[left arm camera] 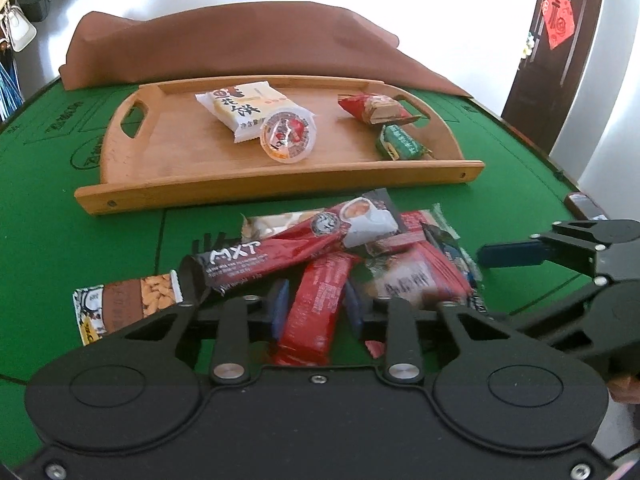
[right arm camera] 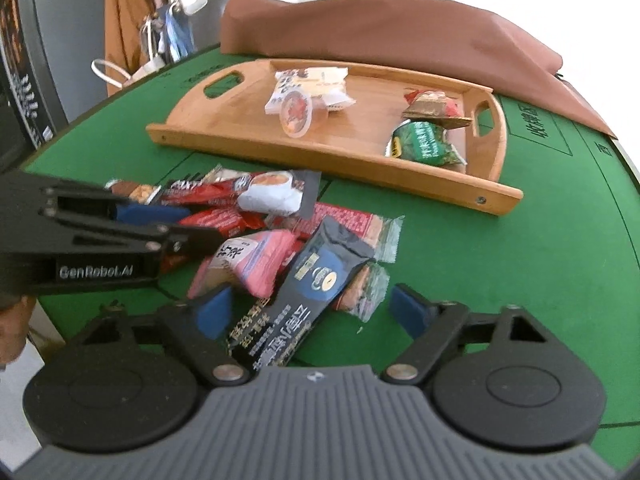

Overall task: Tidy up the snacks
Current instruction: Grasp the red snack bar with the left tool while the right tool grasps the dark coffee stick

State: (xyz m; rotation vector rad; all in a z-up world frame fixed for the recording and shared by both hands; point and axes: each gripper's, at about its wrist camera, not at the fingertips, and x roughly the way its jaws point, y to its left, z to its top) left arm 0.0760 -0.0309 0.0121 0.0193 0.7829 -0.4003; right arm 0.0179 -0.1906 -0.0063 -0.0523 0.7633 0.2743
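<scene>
A pile of snack packets [left arm camera: 360, 248] lies on the green table in front of a wooden tray [left arm camera: 168, 160]. The tray holds a white biscuit pack [left arm camera: 244, 108], a jelly cup [left arm camera: 288, 136], a red-brown candy [left arm camera: 372, 108] and a green candy [left arm camera: 400, 142]. My left gripper [left arm camera: 316, 304] has its blue pads on either side of a red bar [left arm camera: 316, 312] in the pile. My right gripper [right arm camera: 316, 312] is open around a black coffee sachet [right arm camera: 308, 292], also shown as a side view [left arm camera: 516, 254]. The pile [right arm camera: 280, 220] and tray [right arm camera: 360, 148] show in the right wrist view.
A brown cloth [left arm camera: 224, 44] is heaped behind the tray. A nut bar [left arm camera: 128, 304] lies at the pile's left. A dark door [left arm camera: 560, 40] stands at the right; bags and keys [right arm camera: 172, 8] hang at the left.
</scene>
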